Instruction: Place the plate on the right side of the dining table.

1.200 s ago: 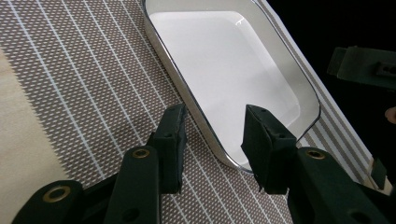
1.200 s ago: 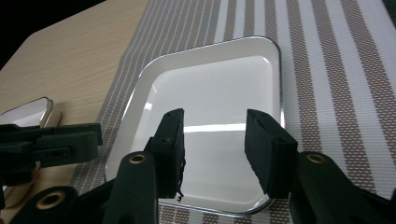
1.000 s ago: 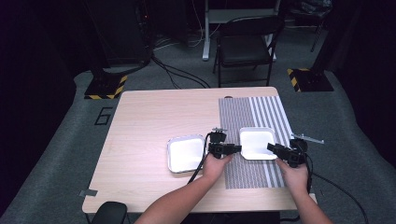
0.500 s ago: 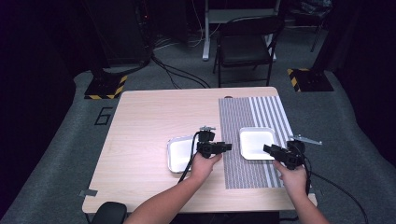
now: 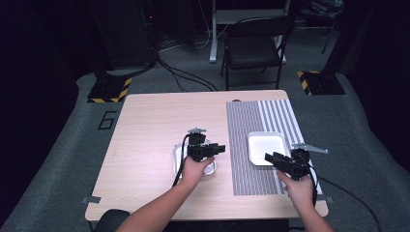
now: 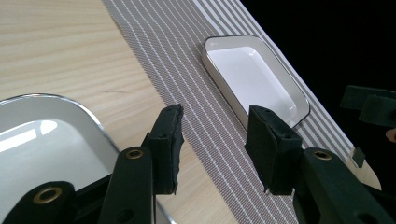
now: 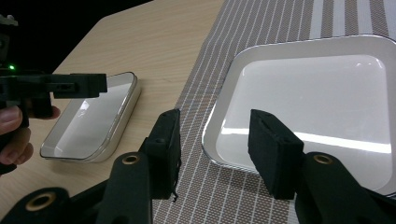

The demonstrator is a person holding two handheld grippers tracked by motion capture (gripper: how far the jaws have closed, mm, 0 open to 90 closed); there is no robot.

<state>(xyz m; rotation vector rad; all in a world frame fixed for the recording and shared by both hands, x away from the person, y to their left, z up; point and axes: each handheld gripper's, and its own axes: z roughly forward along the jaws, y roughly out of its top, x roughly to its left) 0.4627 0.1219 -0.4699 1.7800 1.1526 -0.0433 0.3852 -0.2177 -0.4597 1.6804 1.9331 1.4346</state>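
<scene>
A white square tray (image 5: 265, 146) lies on the striped placemat (image 5: 244, 145). A second white tray (image 5: 178, 155) sits on the bare wood to its left. My left gripper (image 5: 221, 148) hovers over that second tray's right side, pointing right, jaws open and empty. In the left gripper view, the left gripper (image 6: 215, 116) frames the mat, with the near tray (image 6: 42, 135) at lower left and the far tray (image 6: 252, 74) beyond. My right gripper (image 5: 267, 157) points left at the mat tray's front left corner; in its own view the right gripper (image 7: 215, 123) is open over the tray's rim (image 7: 219, 121).
The wooden table (image 5: 150, 125) has open room on its left half and at the back. A black folding chair (image 5: 254, 48) stands behind the table. A cable (image 5: 348, 193) trails off the right edge from the right gripper.
My left gripper has slid left, from the placemat's edge to above the tray on the wood. The right gripper has edged slightly left. Both trays stay where they were.
</scene>
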